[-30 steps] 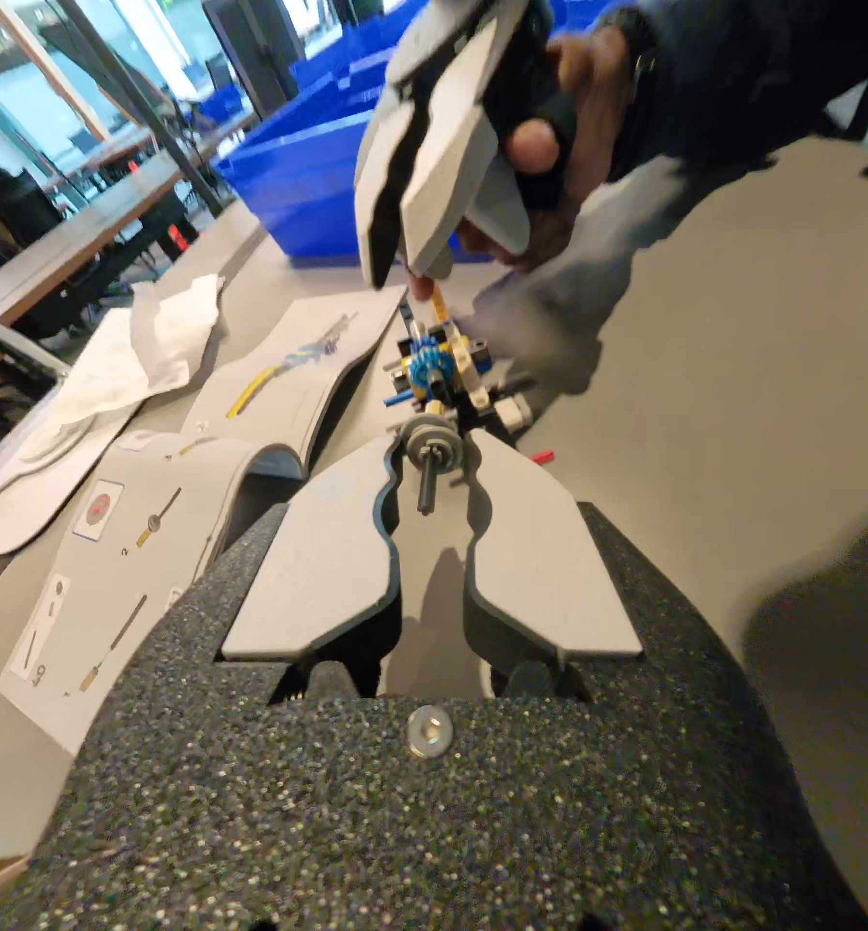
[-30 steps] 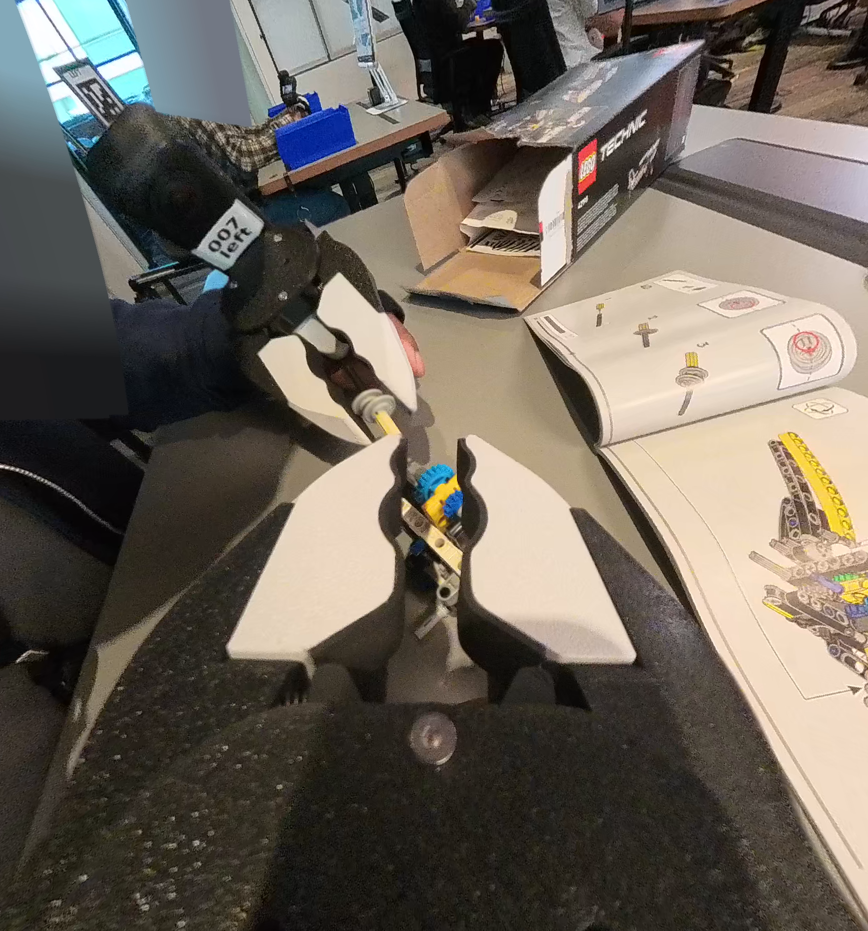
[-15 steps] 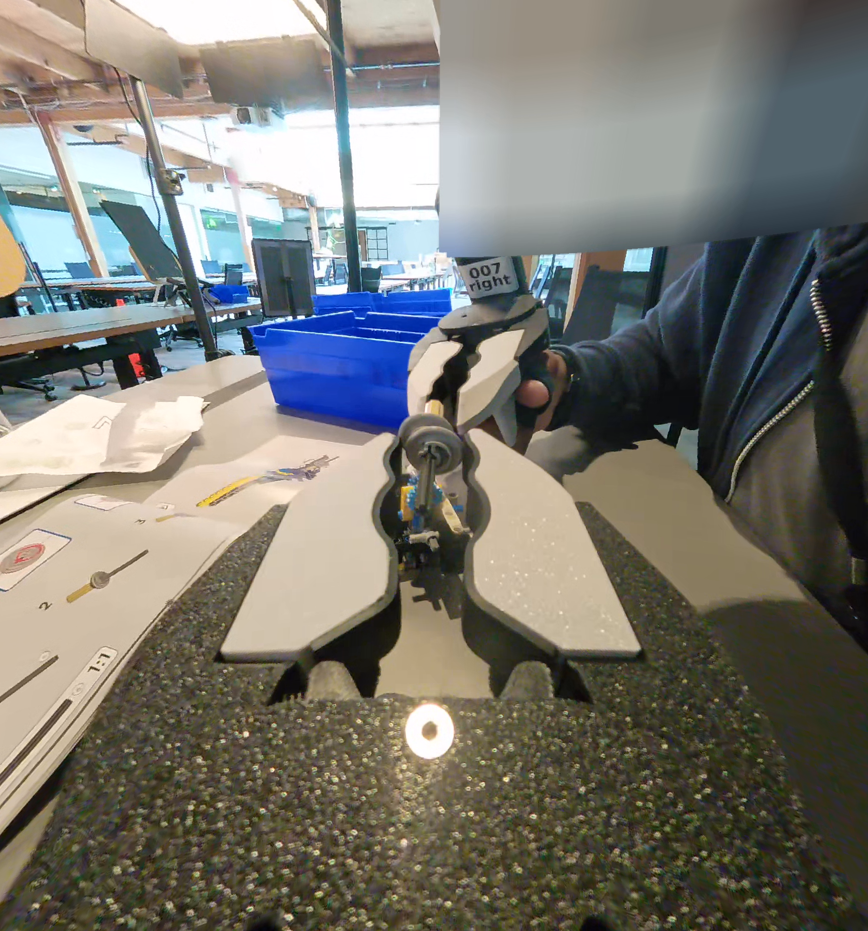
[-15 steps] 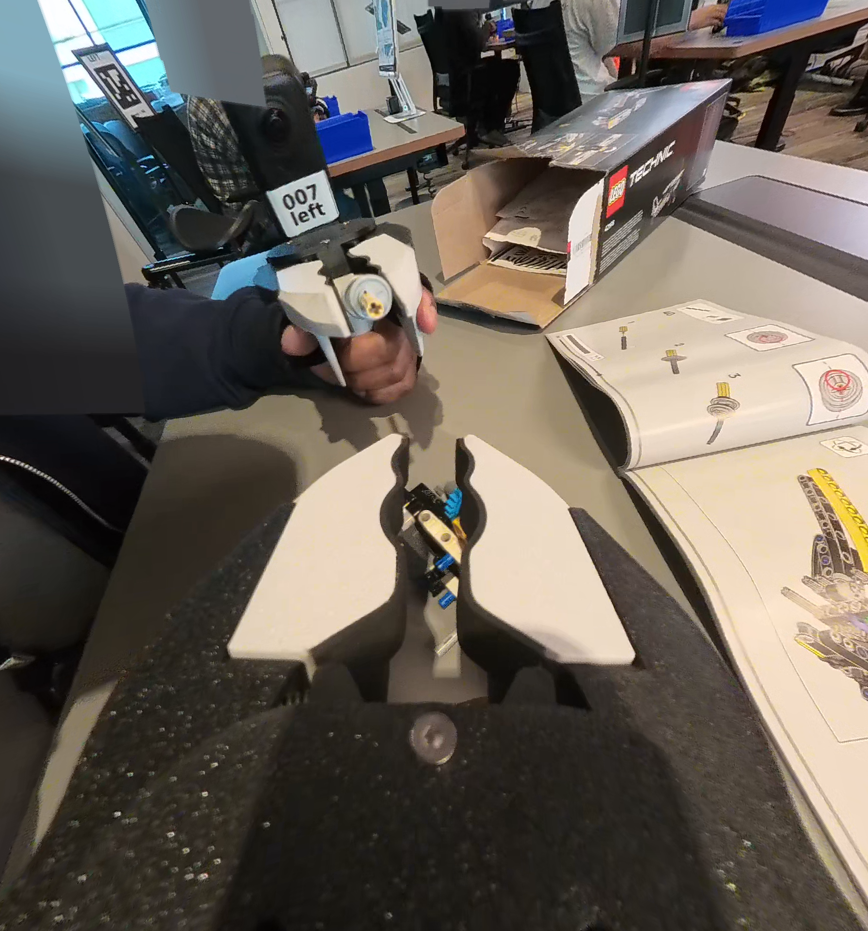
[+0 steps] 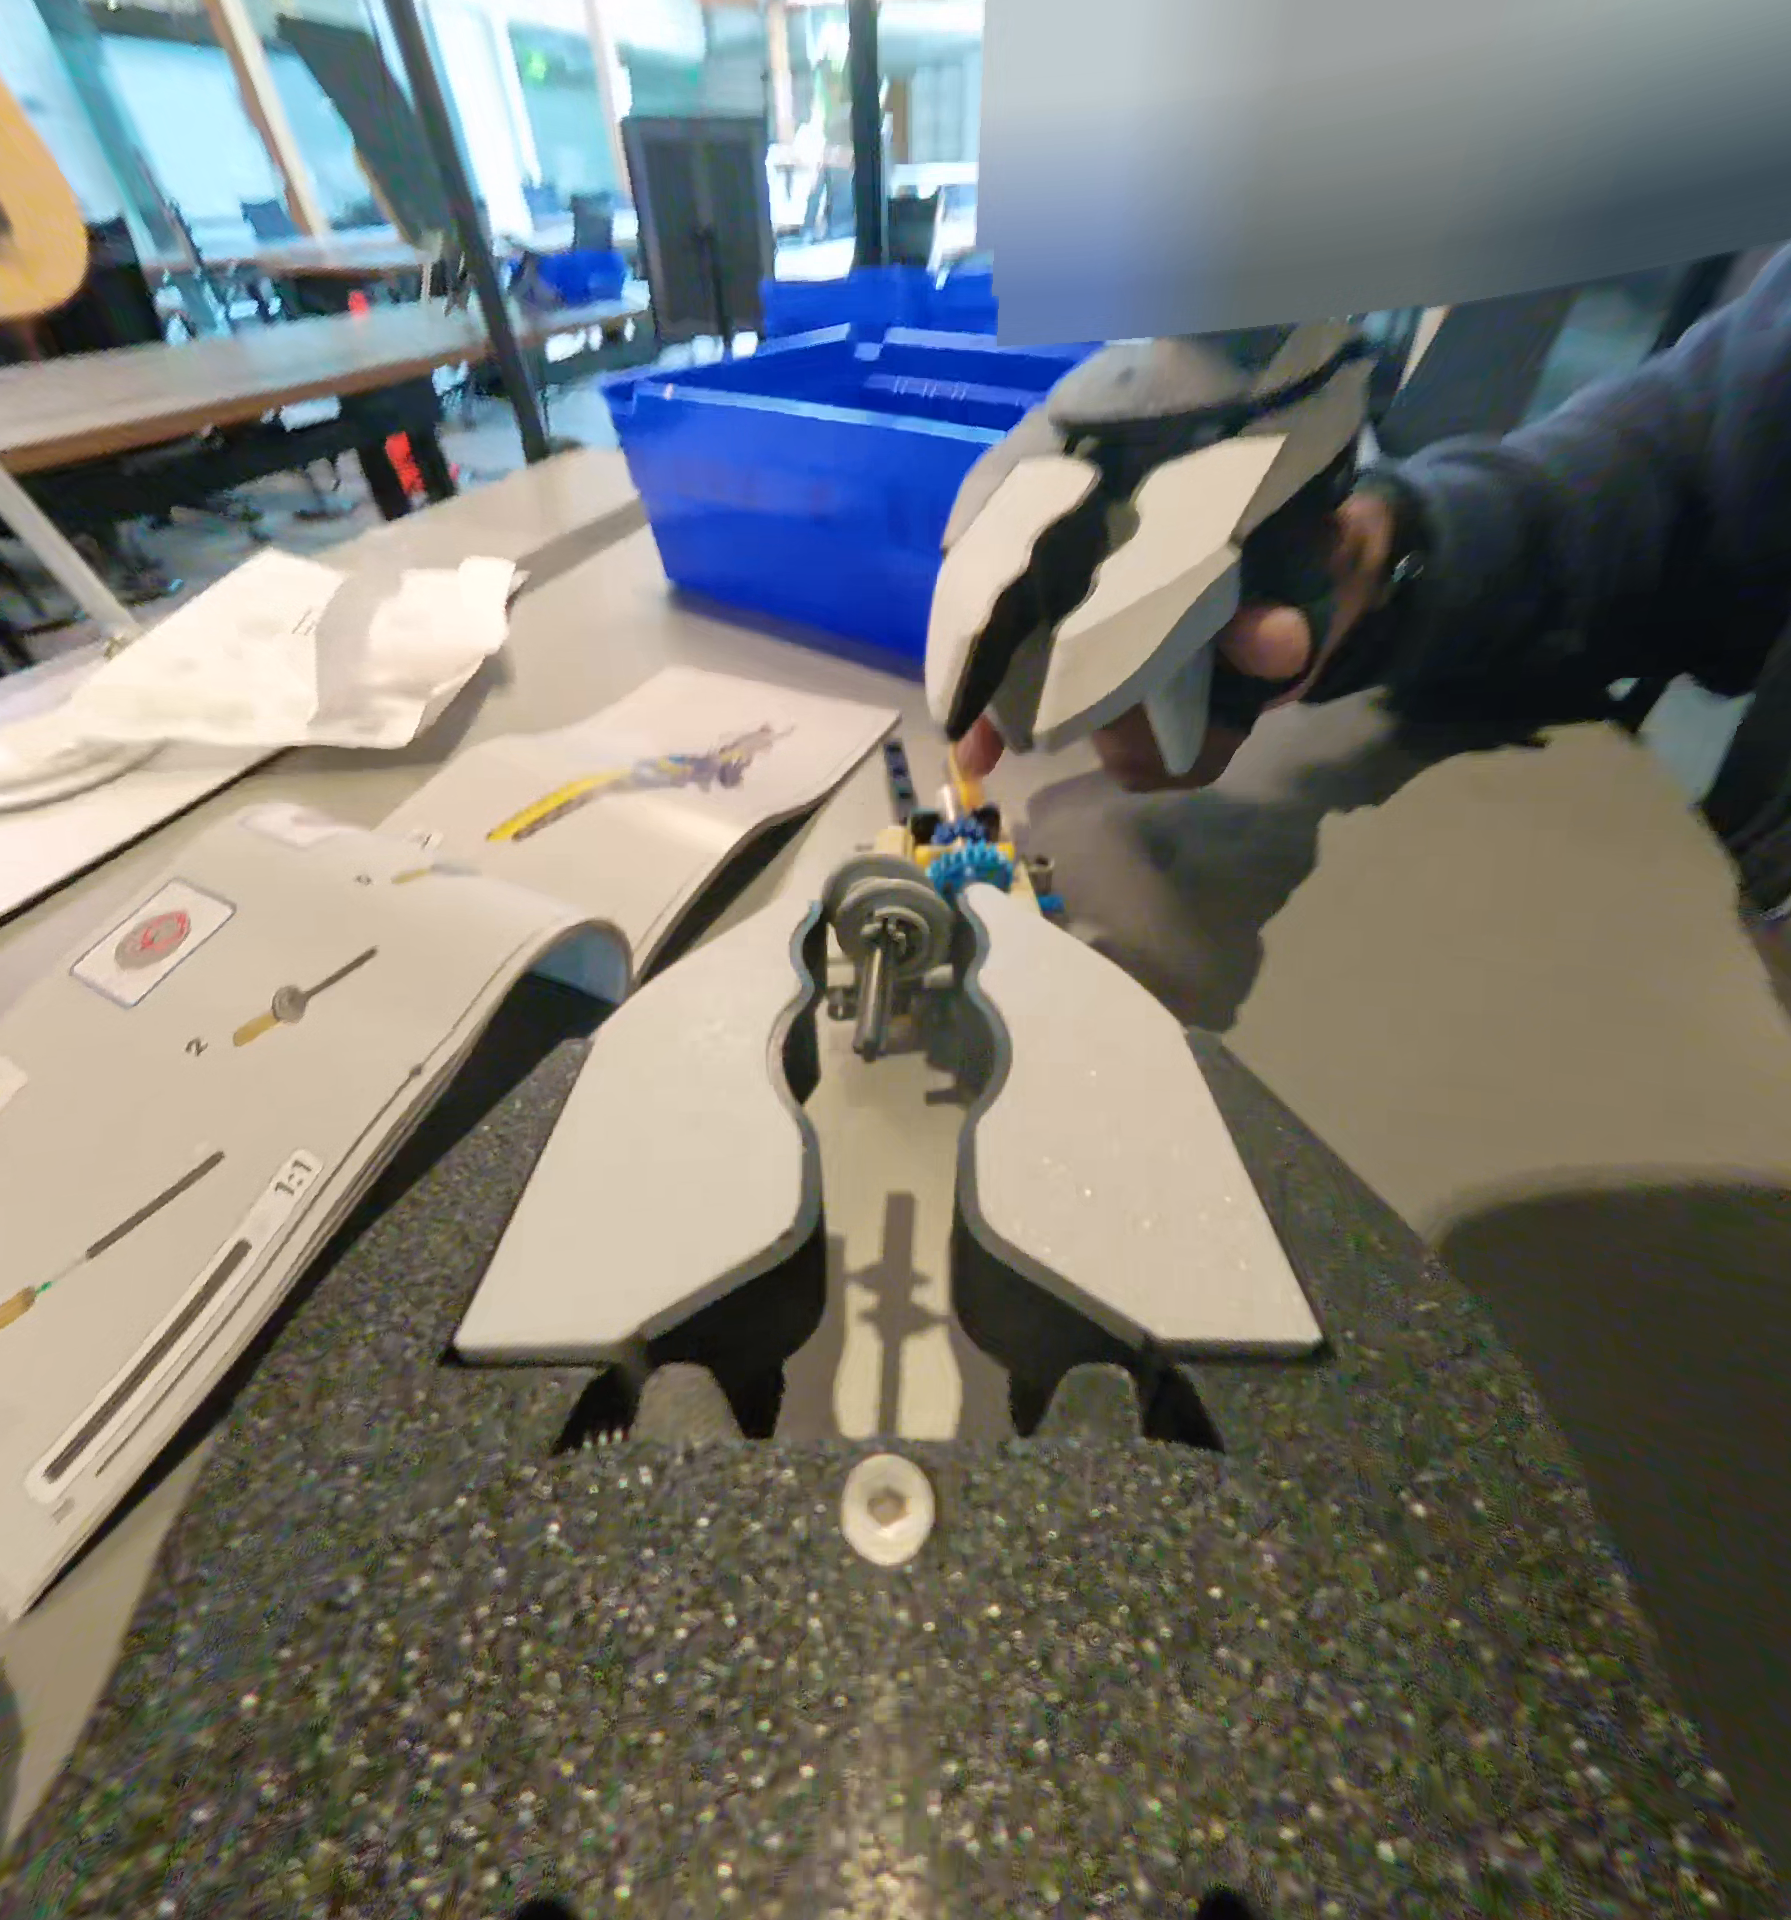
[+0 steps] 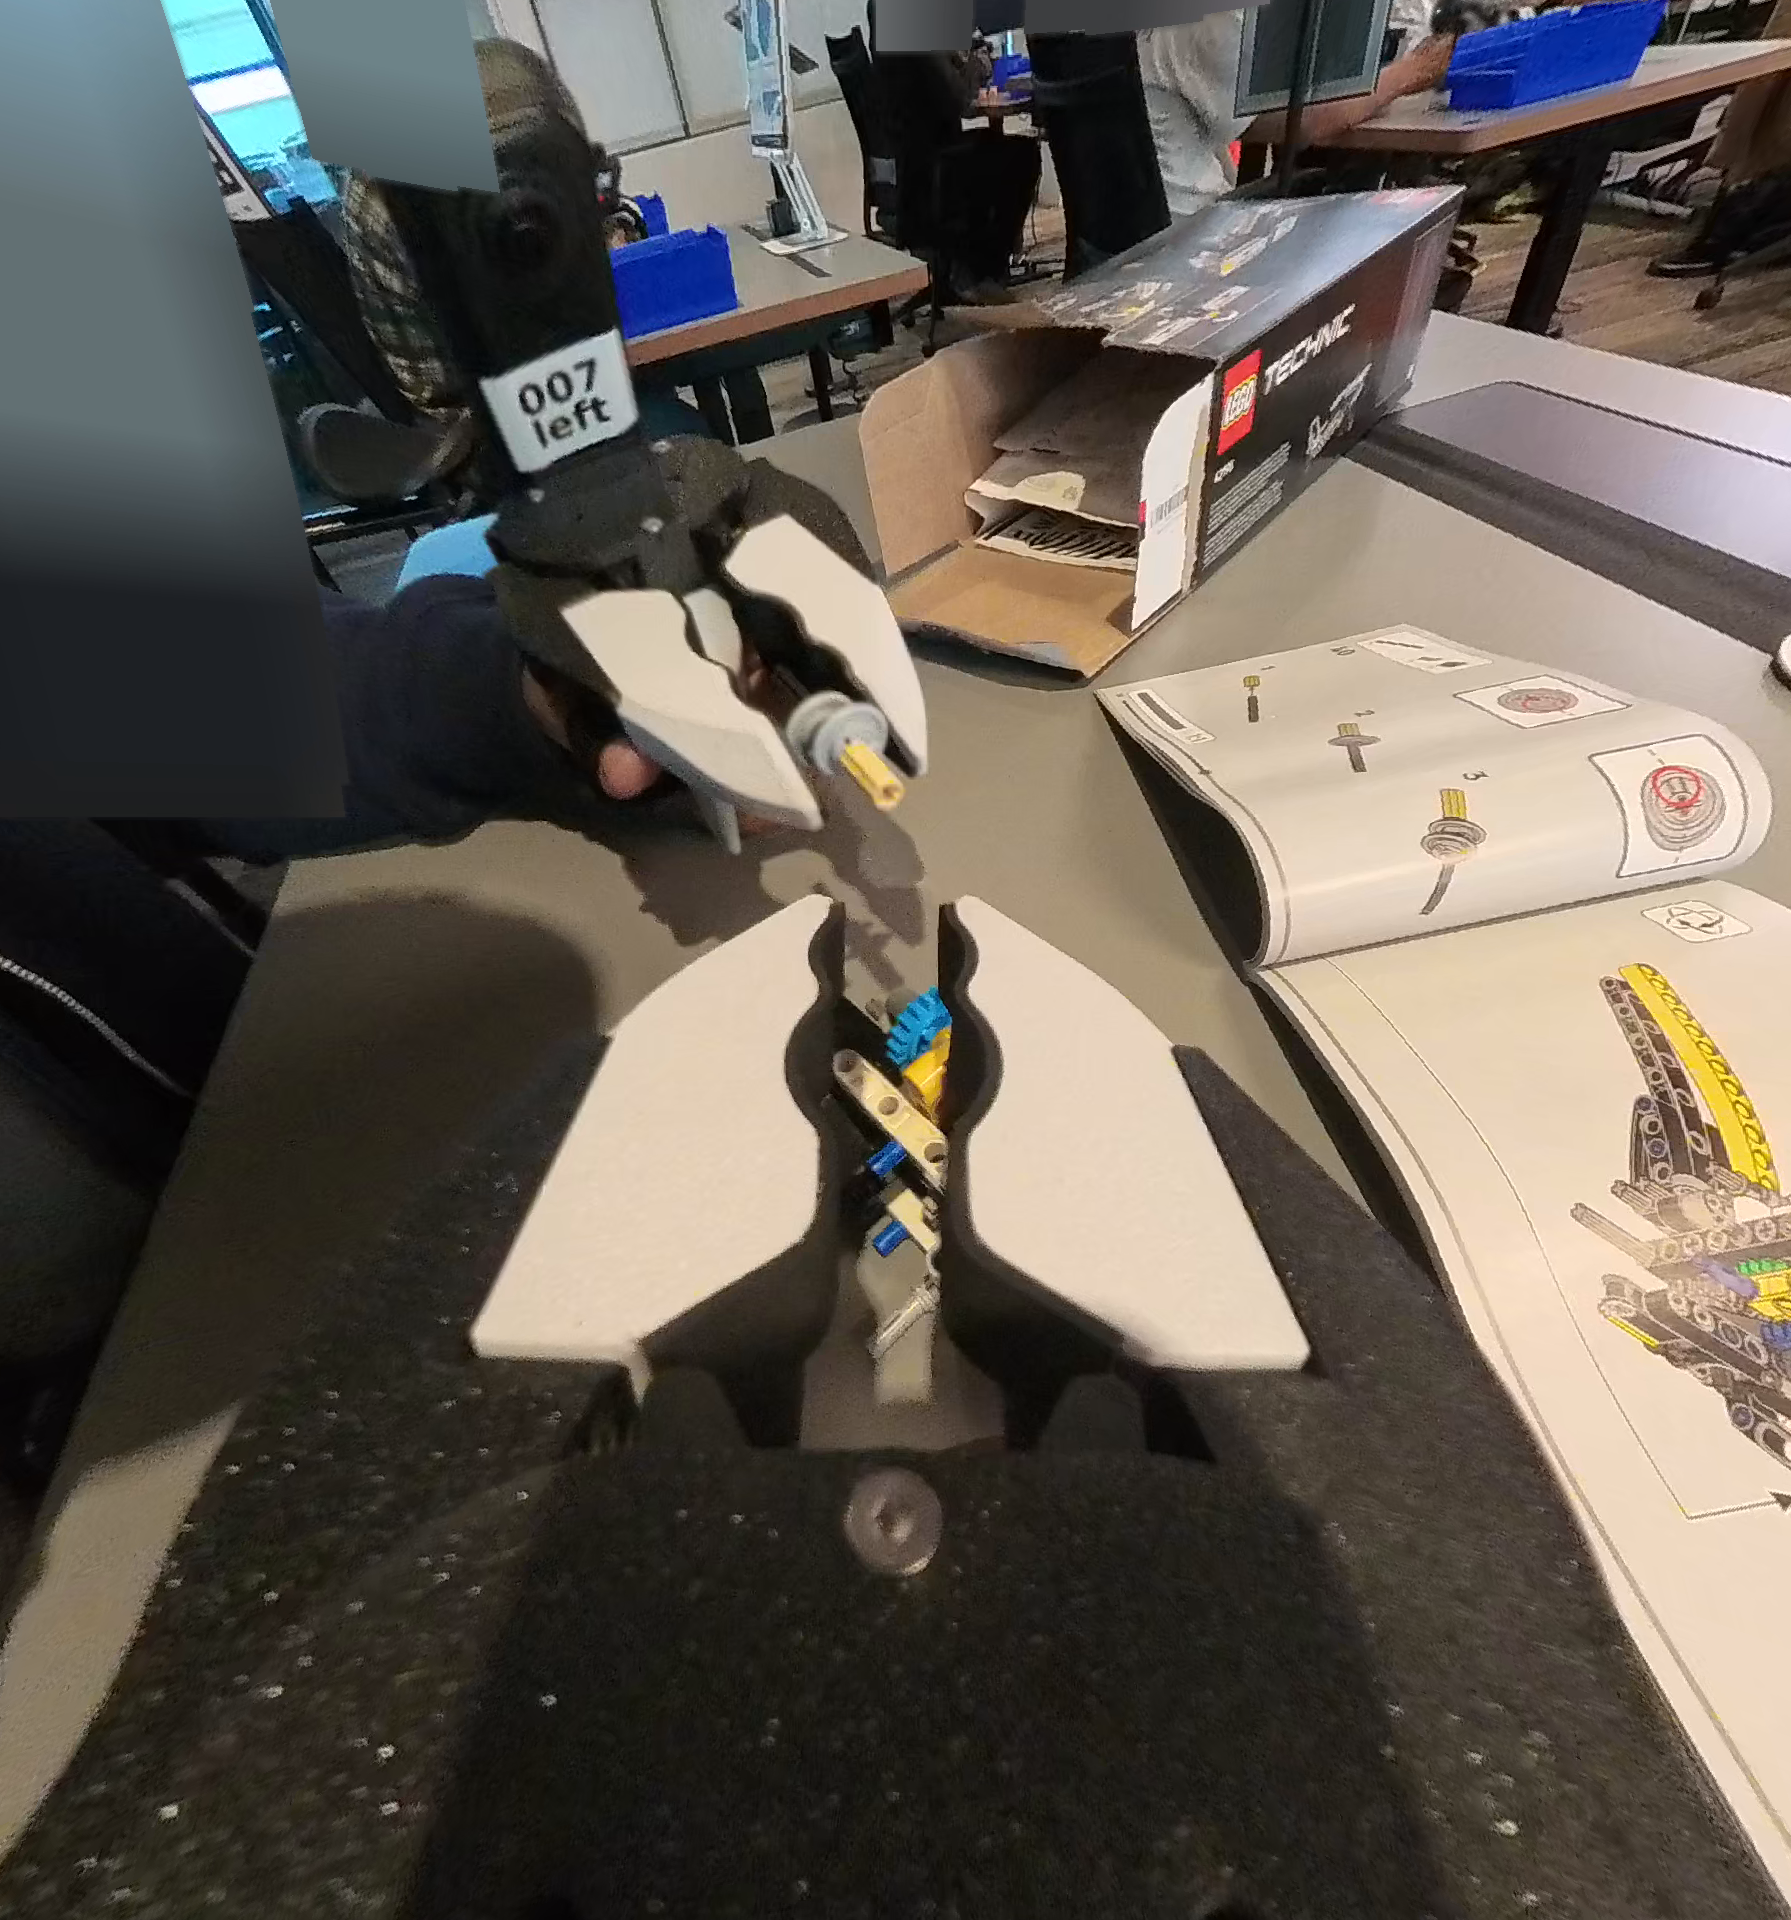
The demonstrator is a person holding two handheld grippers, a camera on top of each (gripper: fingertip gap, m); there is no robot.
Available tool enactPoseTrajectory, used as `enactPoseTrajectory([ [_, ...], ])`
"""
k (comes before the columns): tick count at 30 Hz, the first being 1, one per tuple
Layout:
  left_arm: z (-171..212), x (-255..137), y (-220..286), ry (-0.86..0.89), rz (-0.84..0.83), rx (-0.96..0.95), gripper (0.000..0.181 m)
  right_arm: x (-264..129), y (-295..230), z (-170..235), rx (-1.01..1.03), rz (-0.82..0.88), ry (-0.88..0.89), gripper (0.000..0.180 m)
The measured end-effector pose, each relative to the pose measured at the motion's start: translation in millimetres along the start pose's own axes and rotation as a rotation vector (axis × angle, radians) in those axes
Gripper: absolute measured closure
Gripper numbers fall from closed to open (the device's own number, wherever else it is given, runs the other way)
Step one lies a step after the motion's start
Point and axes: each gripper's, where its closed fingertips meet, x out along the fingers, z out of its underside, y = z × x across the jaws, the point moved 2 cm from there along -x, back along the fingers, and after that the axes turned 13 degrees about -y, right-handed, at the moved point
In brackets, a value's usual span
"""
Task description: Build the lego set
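Observation:
My left gripper [image 5: 896, 914] is shut on a grey wheel on a black axle [image 5: 886, 935]; the axle's tan tip [image 6: 870, 777] points out in front. It hangs a little above the table, just short of the small Lego assembly [image 5: 964, 842] with a blue gear and yellow and white parts. My right gripper [image 6: 893, 920] is shut on that assembly [image 6: 906, 1101] and holds it tilted between its fingers. In the left wrist view the right gripper [image 5: 984, 727] comes down on the assembly from above. In the right wrist view the left gripper [image 6: 860, 779] stands just beyond my fingertips.
An open instruction booklet [image 5: 247, 1018] lies left of the assembly; it also shows in the right wrist view [image 6: 1493, 831]. A blue bin [image 5: 797, 468] and white paper bags [image 5: 247, 655] stand behind. An open Lego box [image 6: 1234, 395] lies at the back. Spacing between my two grippers at the tips: around 5 centimeters.
The left gripper drew the wheel and axle back from the assembly, levelled out, then tilted down and came close to it again. The right gripper kept its hold on the assembly.

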Motion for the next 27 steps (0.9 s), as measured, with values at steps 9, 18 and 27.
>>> enactPoseTrajectory([
  [9, 11.3, 11.8, 2.3, -0.127, -0.054, -0.016, 0.158, 1.1, 3.2, 1.1, -0.002, 0.013, -0.001, 0.163],
  [18, 9.8, 9.6, -1.3, -0.108, -0.055, -0.049, 0.158, -2.7, 8.5, 3.8, 0.009, 0.036, 0.009, 0.163],
  [27, 9.4, 9.4, -2.7, -0.103, -0.055, -0.063, 0.158, -3.4, 15.2, 8.7, 0.044, 0.041, 0.013, 0.163],
])
